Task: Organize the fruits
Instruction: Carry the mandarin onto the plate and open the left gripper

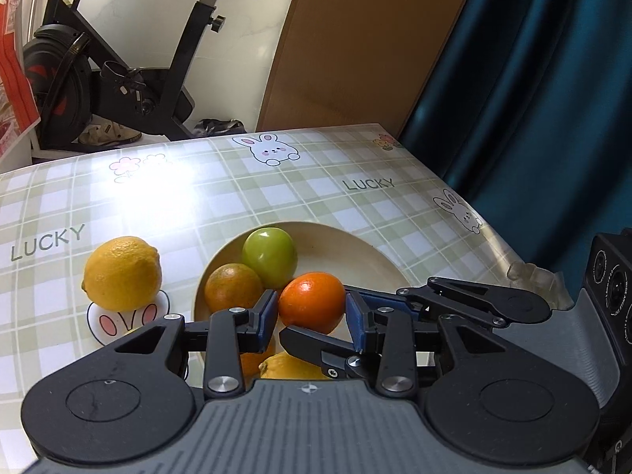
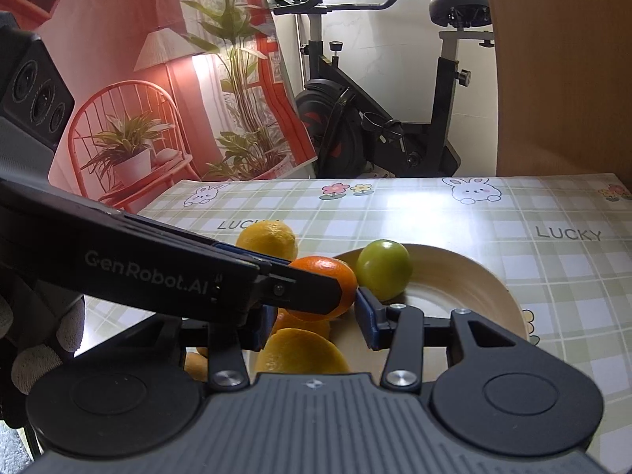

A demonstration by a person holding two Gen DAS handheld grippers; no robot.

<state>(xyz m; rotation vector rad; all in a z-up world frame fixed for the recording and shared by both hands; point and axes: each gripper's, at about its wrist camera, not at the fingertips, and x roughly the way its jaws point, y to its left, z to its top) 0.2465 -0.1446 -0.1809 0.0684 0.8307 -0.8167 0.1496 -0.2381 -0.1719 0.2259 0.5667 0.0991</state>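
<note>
Your left gripper clamps the orange over the plate; your right gripper grips a lemon. The green fruit sits on the plate.

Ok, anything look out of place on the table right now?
One lemon sits on the tablecloth, left of the plate, apart from the green fruit in it. The right gripper also crosses close to the left gripper, whose jaws hold the orange. Nothing looks spilled.
</note>
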